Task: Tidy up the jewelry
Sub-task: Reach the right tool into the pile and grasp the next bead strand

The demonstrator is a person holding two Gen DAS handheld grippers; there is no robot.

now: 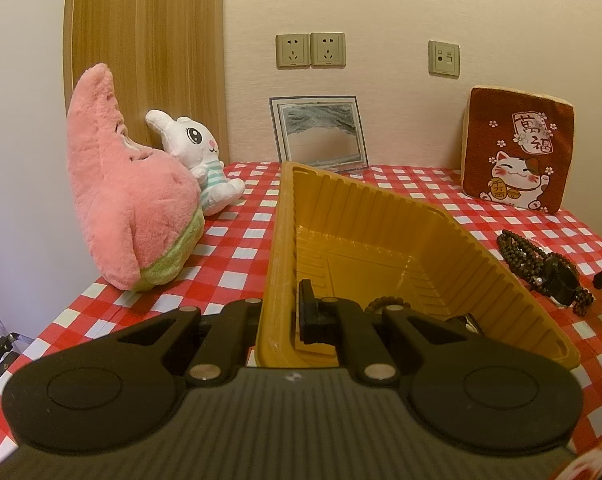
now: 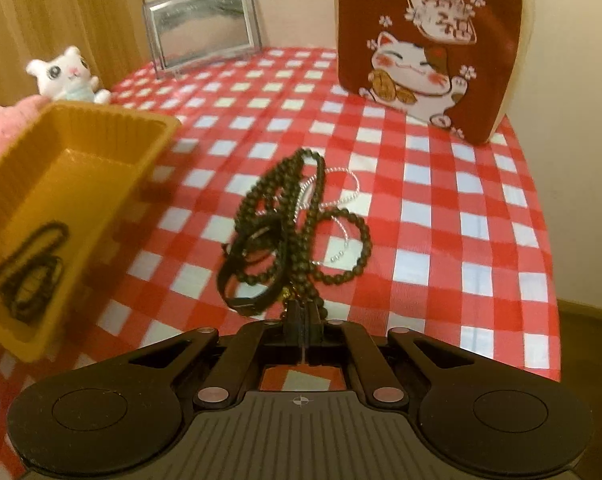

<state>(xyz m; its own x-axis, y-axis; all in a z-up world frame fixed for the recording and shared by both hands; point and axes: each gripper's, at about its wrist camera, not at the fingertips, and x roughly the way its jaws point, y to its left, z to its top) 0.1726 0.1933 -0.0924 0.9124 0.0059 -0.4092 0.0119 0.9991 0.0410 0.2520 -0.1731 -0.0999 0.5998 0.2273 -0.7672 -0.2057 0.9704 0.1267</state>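
My left gripper (image 1: pixel 289 314) is shut on the near left wall of a ribbed yellow tray (image 1: pixel 477 248); one pad sits inside the wall, the other is hidden behind it. A brown bead bracelet (image 1: pixel 387 303) peeks up inside the tray. On the checked cloth to the right lies a tangle of dark bead necklace (image 2: pixel 301 216), black band (image 2: pixel 257 276) and thin silver chain (image 2: pixel 343 196). My right gripper (image 2: pixel 303 320) is shut at the near end of that tangle, its fingertips pinched on the bead strand. The tray (image 2: pixel 101 120) stands to its left, holding dark jewelry (image 2: pixel 33 268).
A pink plush (image 1: pixel 129 200) and a white bunny plush (image 1: pixel 199 156) stand left of the tray. At the back wall lean a glass picture frame (image 1: pixel 321 132) and a red lucky-cat cushion (image 1: pixel 517 152). The table's right edge (image 2: pixel 553 272) drops off beside the jewelry pile.
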